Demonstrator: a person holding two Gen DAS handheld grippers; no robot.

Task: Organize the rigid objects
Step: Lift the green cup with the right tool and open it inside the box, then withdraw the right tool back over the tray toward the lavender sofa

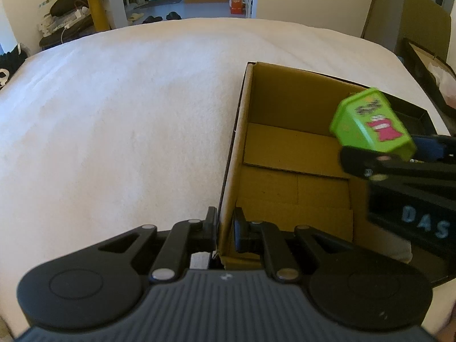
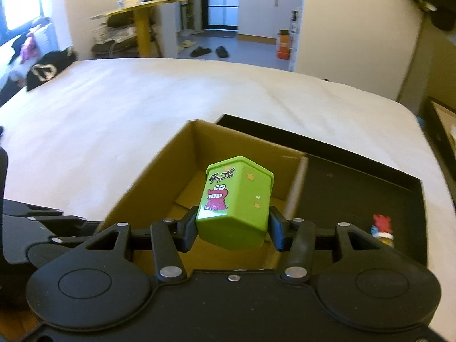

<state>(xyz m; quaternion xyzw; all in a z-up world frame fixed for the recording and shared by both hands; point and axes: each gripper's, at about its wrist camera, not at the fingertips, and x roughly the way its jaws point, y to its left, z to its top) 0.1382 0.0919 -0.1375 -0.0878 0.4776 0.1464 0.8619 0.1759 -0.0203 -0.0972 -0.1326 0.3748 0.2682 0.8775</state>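
An open cardboard box (image 1: 299, 154) stands on the white bed, empty inside. My left gripper (image 1: 225, 228) is shut on the box's near left wall, one finger on each side of it. My right gripper (image 2: 233, 232) is shut on a green hexagonal toy box (image 2: 236, 199) with a pink cartoon monster and holds it over the cardboard box (image 2: 159, 176). In the left wrist view the green toy box (image 1: 370, 122) hangs above the box's right side, held by the right gripper (image 1: 379, 162).
A black tray (image 2: 342, 154) lies to the right of the cardboard box with a small red-topped figurine (image 2: 383, 228) in it. The white bed (image 1: 114, 114) spreads left and ahead. A yellow table (image 2: 142, 14) and floor clutter lie beyond.
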